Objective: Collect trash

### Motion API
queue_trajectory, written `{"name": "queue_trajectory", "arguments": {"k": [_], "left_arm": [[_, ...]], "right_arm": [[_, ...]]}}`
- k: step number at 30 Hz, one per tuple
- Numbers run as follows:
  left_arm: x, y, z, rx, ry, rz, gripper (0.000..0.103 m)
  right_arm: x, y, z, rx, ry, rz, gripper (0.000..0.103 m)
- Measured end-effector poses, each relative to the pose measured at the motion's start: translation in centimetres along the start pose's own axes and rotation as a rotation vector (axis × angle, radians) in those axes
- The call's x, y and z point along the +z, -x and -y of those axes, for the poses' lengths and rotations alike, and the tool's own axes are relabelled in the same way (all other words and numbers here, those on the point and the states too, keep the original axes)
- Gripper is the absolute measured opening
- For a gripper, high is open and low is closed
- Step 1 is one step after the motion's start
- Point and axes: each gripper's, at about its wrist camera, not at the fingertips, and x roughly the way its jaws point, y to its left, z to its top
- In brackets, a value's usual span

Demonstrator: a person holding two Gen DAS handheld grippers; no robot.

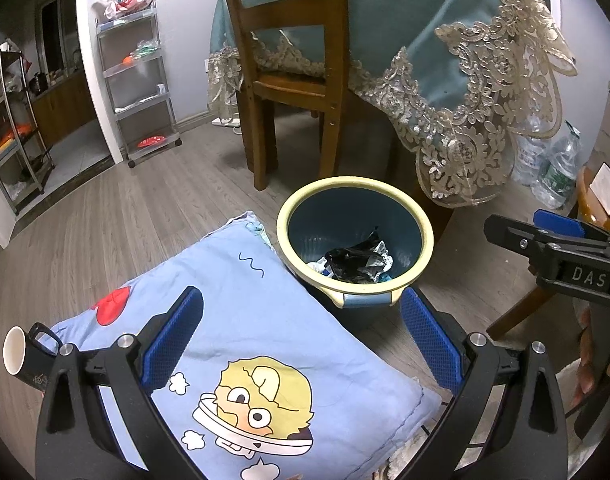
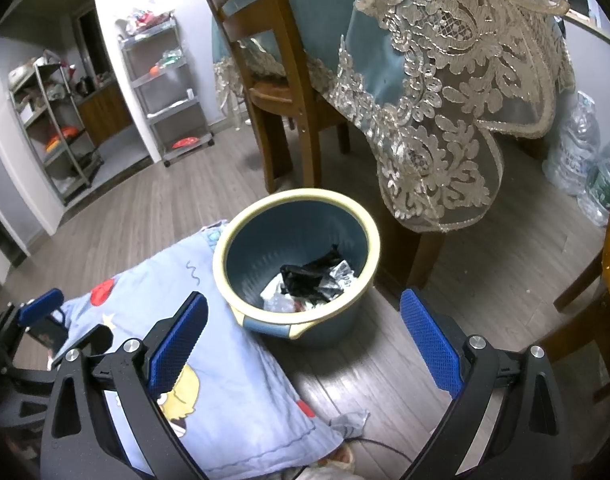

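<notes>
The round blue plastic bin with a cream rim (image 1: 355, 236) stood on the grey wood-plank floor (image 1: 125, 208), at 12 o'clock from both grippers. Inside it lay the crumpled black and white trash (image 1: 357, 262), resting at the bottom toward the 5 o'clock side of the bin; a few smaller scraps beside it were too dim to identify.

The left gripper (image 1: 301, 328) hung with its 2 blue-padded jaws wide apart and nothing between them, above the light-blue cartoon-printed cushion (image 1: 241, 340), whose far corner touched the bin at about its 9 o'clock. The right gripper (image 2: 303, 336) likewise had its jaws spread and empty, just short of the bin's near rim.

A black mug with a white interior (image 1: 23, 354) lay on its side at 9 o'clock of the left gripper. A brown wooden chair (image 1: 289, 76) and a teal tablecloth with cream lace edging (image 1: 457, 80) stood behind the bin at 12 o'clock.
</notes>
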Motion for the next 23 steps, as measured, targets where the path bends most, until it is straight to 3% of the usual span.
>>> {"name": "queue_trajectory", "arguments": {"k": [23], "left_arm": [[-0.12,0.65,-0.42,0.003,0.004,-0.011,0.097]], "right_arm": [[0.16,-0.19,-0.11,0.006,-0.004,-0.014,0.096]]}}
